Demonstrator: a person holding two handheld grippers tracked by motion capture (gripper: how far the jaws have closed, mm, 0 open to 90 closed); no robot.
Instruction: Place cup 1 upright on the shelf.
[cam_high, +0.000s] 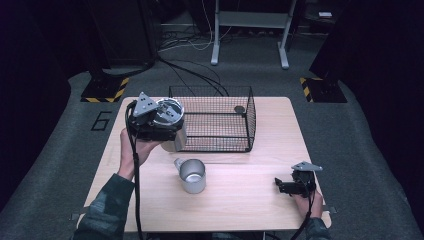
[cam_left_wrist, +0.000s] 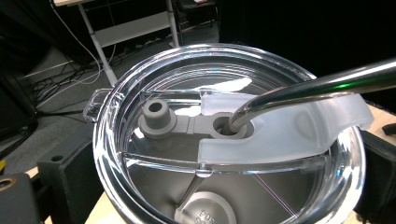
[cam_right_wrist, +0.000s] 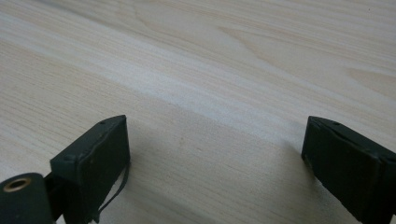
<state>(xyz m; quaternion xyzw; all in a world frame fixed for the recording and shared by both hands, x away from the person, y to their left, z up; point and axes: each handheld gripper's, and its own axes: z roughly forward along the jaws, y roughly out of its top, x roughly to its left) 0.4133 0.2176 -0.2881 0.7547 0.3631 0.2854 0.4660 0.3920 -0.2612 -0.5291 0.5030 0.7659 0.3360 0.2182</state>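
Dark curtains and taped stand bases ring a pale wooden tabletop (cam_high: 240, 200), where a person works with a pair of hand-held tongs. The left tongs (cam_high: 167, 131) hold a steel tumbler (cam_high: 172, 125) aloft at the left end of a black wire basket (cam_high: 215, 119), jaws clamped on its sides; the left gripper view looks down on its clear lid (cam_left_wrist: 140, 154), with a metal straw (cam_left_wrist: 322, 84) standing in the grey centre hole. A steel mug (cam_high: 192, 175) stands near the middle of the tabletop, well apart from the right tongs (cam_high: 280, 186), which rest spread wide and empty at the near right corner. The risk from here appears to be the smooth tumbler slipping or tilting in the grip, or the straw or the tumbler's base catching the basket's wire rim on the way over.
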